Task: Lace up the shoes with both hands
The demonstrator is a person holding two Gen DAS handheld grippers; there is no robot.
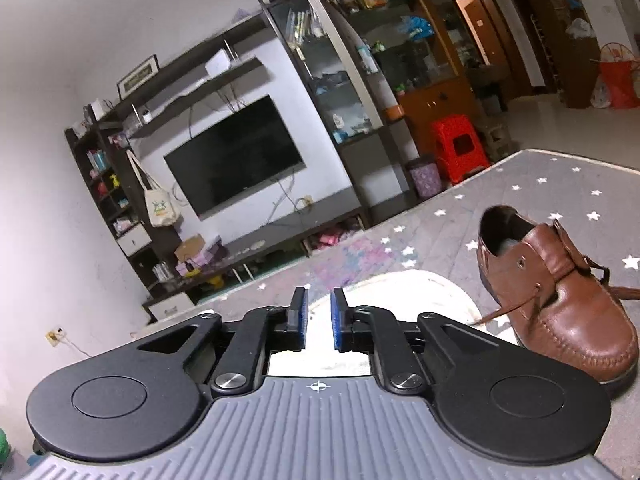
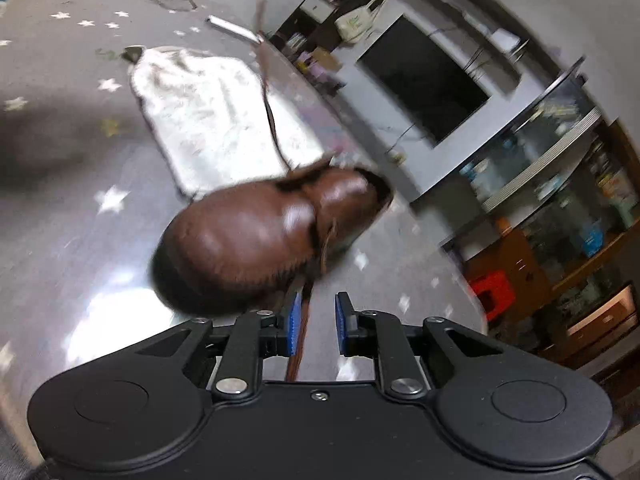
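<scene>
Shoe [image 1: 560,300]: brown leather, upright on the grey starred surface [image 1: 520,184], touching the edge of a white cloth [image 1: 420,292]; blurred in the right wrist view.
Lace [image 1: 508,312]: brown; one end runs from an eyelet on the shoe's side down toward the cloth, another trails off the shoe's far side.
Left gripper [image 1: 319,320]: beside the shoe, over the cloth; fingers apart with a narrow gap, nothing between them.
Right gripper [image 2: 317,326]: just in front of the shoe's toe; fingers apart, a lace strand running between them close to one blue pad, not clamped.
Second strand: rises from the shoe's opening above the cloth, blurred.
</scene>
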